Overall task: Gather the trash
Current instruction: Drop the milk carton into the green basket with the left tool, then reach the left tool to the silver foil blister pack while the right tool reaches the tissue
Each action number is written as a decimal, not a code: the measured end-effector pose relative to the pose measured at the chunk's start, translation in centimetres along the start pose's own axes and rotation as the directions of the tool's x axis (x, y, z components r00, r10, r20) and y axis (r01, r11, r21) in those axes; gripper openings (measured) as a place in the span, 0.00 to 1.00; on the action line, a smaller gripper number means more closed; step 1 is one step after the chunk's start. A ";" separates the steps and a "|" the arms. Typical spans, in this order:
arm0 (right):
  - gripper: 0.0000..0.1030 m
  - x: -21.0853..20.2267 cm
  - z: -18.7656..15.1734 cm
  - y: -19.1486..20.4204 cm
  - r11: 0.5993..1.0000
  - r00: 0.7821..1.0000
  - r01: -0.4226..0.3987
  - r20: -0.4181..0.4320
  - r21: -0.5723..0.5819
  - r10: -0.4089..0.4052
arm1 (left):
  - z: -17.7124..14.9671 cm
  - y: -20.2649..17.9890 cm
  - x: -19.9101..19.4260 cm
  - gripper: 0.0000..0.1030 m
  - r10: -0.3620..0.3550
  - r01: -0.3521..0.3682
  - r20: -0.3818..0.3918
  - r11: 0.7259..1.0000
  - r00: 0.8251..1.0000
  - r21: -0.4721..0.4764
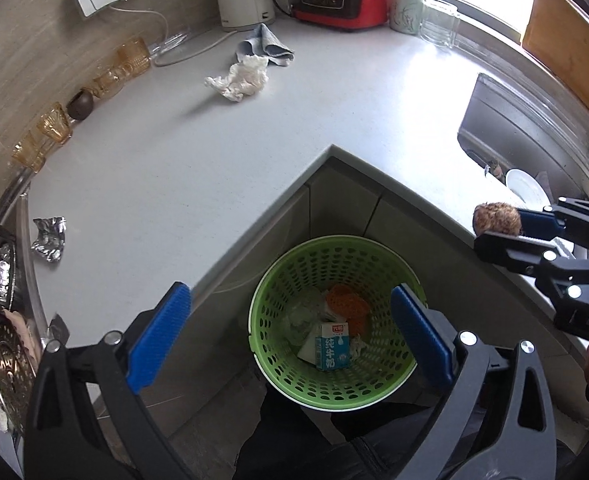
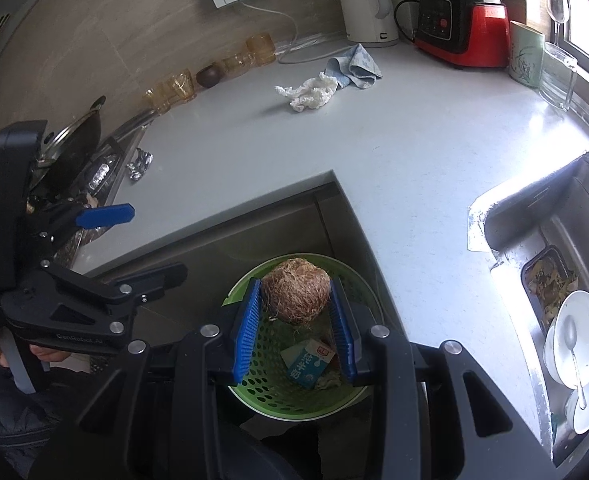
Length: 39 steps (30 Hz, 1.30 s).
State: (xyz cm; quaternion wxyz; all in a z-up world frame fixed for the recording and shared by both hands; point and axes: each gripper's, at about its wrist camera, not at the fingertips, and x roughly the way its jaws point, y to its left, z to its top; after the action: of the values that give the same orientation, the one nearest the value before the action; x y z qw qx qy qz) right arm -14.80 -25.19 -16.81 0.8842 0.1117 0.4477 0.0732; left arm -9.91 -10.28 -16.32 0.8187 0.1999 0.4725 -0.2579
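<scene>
Right gripper [image 2: 296, 312] over basket [image 2: 358, 284] — tilted down, seemingly.

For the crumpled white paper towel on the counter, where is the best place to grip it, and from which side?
Grip the crumpled white paper towel across its thick bunched middle, coming down from above. It lies low and loose on the pale counter, so a sideways approach would probably push it. Its thin tail points away from the folded grey-blue cloth touching its far end; keep clear of that cloth.
</scene>
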 end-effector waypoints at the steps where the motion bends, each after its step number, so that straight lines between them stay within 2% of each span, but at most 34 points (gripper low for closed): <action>1: 0.34 0.2 0.0 0.2 1.000 1.000 0.007 -0.003 -0.009 -0.007 | 0.0 0.2 -0.1 0.93 0.007 -0.007 0.003 1.000 1.000 -0.004; 6: 0.34 1.4 0.1 0.9 0.997 0.998 0.052 -0.017 -0.050 -0.053 | 0.0 1.0 -0.7 0.93 0.044 -0.043 0.023 0.999 0.999 -0.025; 13: 0.34 3.4 0.2 1.5 0.997 0.998 0.029 -0.047 -0.066 -0.032 | -0.2 2.7 -1.1 0.93 0.077 -0.075 0.026 0.994 0.997 -0.074; 14: 0.35 3.2 0.4 1.7 0.997 0.999 0.024 -0.038 -0.070 -0.026 | -0.3 3.1 -1.2 0.93 0.079 -0.076 0.027 0.994 0.997 -0.084; 17: 0.49 2.3 1.1 2.0 0.996 0.999 0.033 -0.004 -0.077 -0.034 | -0.5 3.6 -1.3 0.93 0.087 -0.084 0.025 0.991 0.996 -0.107; 28: 0.64 0.7 3.6 2.9 0.995 0.996 0.057 0.067 -0.080 -0.051 | -0.6 6.8 -1.6 0.93 0.118 -0.111 0.027 0.976 0.993 -0.190; 31: 0.76 0.9 4.2 3.3 0.996 0.995 0.060 0.079 -0.070 -0.054 | -0.6 9.2 -1.5 0.93 0.145 -0.136 0.019 0.960 0.989 -0.244; 34: 0.87 1.4 4.8 3.9 0.995 0.994 0.068 0.086 -0.068 -0.062 | -0.6 12.3 -1.1 0.93 0.169 -0.161 -0.006 0.932 0.986 -0.323; 37: 0.92 2.2 5.5 4.8 0.994 0.994 0.076 0.085 -0.076 -0.069 | -0.5 15.6 -0.5 0.93 0.201 -0.202 -0.045 0.893 0.978 -0.403; 39: 0.98 2.6 6.2 5.2 0.993 0.993 0.083 0.088 -0.079 -0.076 | -0.2 18.2 0.2 0.93 0.222 -0.234 -0.082 0.856 0.972 -0.461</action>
State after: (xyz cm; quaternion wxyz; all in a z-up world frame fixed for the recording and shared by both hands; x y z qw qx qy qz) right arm -8.42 -20.38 -13.95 0.9084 0.0602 0.4105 0.0516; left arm 1.16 4.15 -15.03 0.8612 0.0547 0.5041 -0.0352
